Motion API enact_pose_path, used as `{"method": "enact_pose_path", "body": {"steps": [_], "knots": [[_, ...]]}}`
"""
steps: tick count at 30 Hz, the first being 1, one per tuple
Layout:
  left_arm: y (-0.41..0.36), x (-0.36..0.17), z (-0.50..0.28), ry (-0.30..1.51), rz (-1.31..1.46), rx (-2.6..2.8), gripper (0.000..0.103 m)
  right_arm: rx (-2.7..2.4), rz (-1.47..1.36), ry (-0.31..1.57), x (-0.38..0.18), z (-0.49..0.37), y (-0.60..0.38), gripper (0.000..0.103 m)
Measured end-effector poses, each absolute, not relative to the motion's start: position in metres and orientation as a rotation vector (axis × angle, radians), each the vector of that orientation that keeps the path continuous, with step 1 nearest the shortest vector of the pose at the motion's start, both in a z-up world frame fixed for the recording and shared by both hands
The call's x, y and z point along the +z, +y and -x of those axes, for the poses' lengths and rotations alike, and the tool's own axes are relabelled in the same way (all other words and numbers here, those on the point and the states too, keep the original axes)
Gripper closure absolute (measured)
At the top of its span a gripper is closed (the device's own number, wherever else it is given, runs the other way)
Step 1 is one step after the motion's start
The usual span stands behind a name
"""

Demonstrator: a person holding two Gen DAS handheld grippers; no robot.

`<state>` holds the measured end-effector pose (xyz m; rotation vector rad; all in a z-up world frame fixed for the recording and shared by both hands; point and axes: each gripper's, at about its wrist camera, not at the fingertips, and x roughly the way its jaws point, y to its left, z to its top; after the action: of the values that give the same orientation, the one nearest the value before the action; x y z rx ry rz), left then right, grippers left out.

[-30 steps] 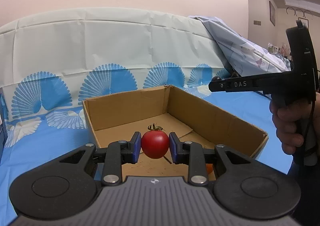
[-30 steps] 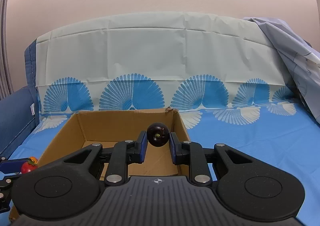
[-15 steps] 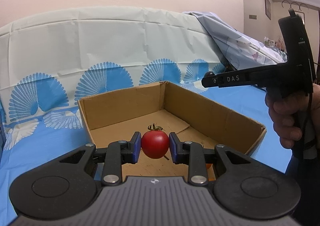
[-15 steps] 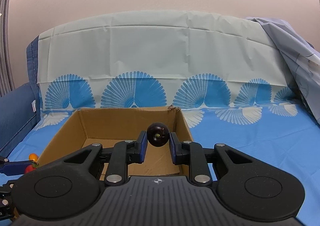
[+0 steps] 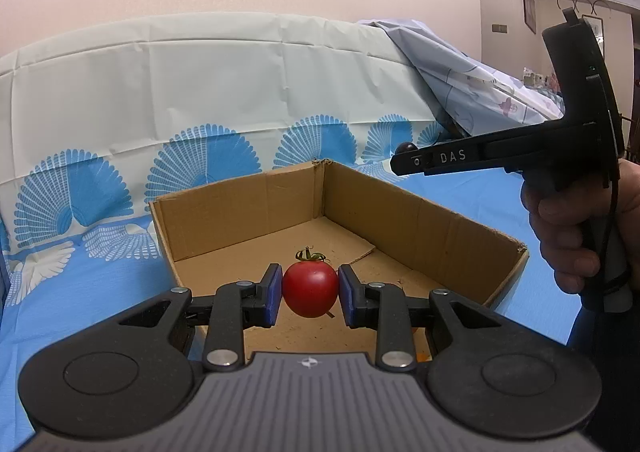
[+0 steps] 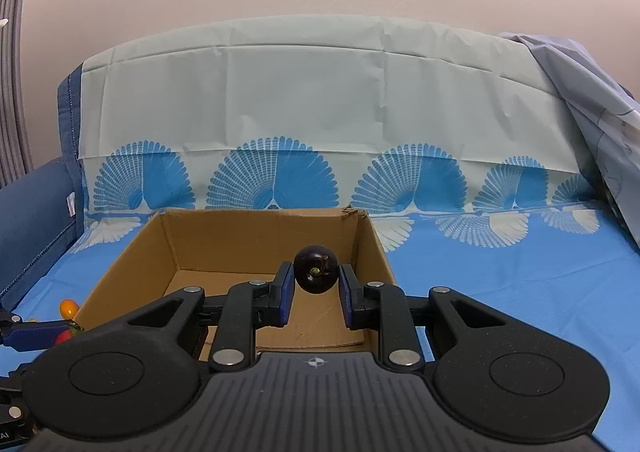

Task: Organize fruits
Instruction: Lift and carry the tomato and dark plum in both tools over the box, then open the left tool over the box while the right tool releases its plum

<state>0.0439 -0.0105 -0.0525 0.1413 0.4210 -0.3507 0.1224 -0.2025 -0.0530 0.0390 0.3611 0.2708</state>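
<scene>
Over the near end of the open cardboard box, the left gripper is closed on a red tomato, squeezed squarely between both blue pads, stem up. To its right, above the box's right wall, the right gripper pinches a dark plum at its fingertips, the fruit sitting high between narrowly parted pads.

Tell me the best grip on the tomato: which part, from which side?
Grip the tomato across its widest middle, coming in level from the side, as the left gripper holds it now over the box. It is round and smooth, so the pads seat best at the equator, and the green stem on top stays free of them.
</scene>
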Motion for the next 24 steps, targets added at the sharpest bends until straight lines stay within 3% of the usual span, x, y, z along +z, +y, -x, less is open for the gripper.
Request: {"method": "enact_pose_path", "body": {"steps": [22,24], "knots": [[-0.0151,-0.0568,-0.0412,0.432,-0.156,-0.365,0.069,0.27,-0.038,0.369,-0.0537,-0.1243,-0.2008,0.078],[-0.0149,-0.0569,-0.0415,0.433,-0.153,-0.367,0.068,0.267,-0.038,0.372,-0.0543,-0.1246,-0.2004,0.073]]}}
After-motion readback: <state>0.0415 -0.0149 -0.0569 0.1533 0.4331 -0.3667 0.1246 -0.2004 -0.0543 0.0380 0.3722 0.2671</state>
